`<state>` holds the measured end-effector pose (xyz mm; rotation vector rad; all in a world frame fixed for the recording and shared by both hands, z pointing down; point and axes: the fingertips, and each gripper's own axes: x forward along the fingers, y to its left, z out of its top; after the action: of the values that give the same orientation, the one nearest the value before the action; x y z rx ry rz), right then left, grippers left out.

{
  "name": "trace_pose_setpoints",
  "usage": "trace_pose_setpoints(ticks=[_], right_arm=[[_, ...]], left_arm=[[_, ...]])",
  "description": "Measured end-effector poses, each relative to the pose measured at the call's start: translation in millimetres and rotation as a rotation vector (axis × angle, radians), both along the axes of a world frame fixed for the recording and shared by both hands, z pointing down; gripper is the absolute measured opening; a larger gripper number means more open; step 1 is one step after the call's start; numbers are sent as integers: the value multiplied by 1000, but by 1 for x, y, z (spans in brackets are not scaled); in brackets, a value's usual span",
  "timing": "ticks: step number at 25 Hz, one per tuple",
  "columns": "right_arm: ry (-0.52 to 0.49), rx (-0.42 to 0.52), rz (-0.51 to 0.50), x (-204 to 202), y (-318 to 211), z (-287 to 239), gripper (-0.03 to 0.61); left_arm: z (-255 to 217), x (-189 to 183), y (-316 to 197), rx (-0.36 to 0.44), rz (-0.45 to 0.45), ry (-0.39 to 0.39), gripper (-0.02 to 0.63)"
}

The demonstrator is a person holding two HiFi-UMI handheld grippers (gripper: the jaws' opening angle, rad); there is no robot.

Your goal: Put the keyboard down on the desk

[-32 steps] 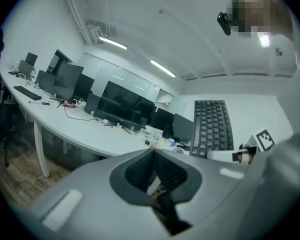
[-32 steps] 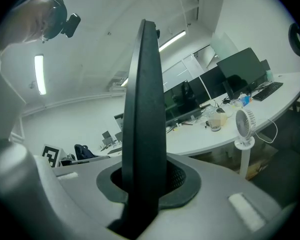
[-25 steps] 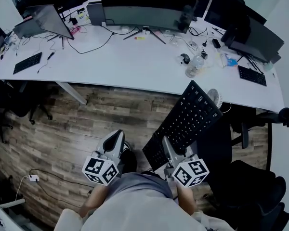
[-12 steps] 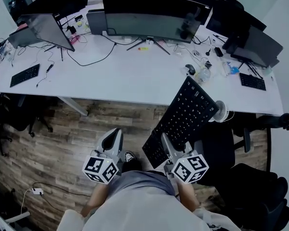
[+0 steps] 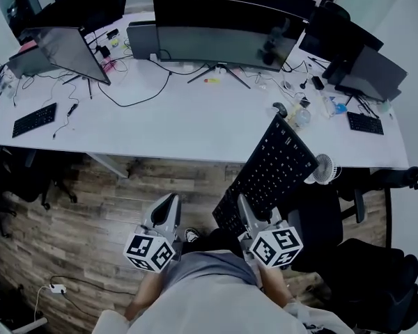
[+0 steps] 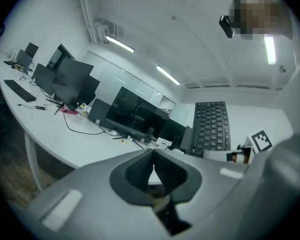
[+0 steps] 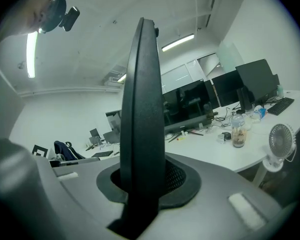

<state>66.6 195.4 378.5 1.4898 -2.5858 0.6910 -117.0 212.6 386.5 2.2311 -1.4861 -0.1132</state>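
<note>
- Right tongs [image 5: 244, 206] are clamped narrowly on the near end of the black keyboard [image 5: 270, 170]. The right gripper view shows the pads pressed on both faces of the keyboard [image 7: 142, 109], which stands edge-on between them [image 7: 142, 181].
- Left tongs [image 5: 171, 202] hang beside them over the wood floor [image 5: 90, 214]. In the left gripper view the jaws are together with nothing between them [image 6: 153, 170].
- White table [image 5: 188, 120]: long and curved, it carries the screens, cables and small things.
- Curved monitor [image 5: 226, 37]: it stands at the back of the table, the biggest screen there.
- Keyboard: it is not on the table. It slants up from the right tongs, keys facing up in the head view, and its far end shows over the table's near edge.
- The left gripper view shows the keyboard's key side [image 6: 210, 129] raised against the ceiling. The right gripper view shows only its thin edge.
- Small white fan [image 5: 324, 167]: it sits off the table's near edge, just beside the keyboard. It is clearer in the right gripper view [image 7: 280, 140].
- Clear jar [image 7: 237, 131]: it stands upright on the table with something brownish in its lower part. The head view shows it only as a small clear thing [image 5: 300, 117] near the keyboard's far end, its contents too small to tell.
</note>
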Motion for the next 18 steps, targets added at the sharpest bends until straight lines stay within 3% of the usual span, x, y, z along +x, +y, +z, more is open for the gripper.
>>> trace_pose_setpoints(ticks=[11,18], right_arm=[[9,-18,1,-12,-26,12,92],[-8,-22,12,-14,-74,10,92]], left_arm=[[7,-8,-15,-23,-4,-1,0],[3,-9,-61,-25,15,-25,0]])
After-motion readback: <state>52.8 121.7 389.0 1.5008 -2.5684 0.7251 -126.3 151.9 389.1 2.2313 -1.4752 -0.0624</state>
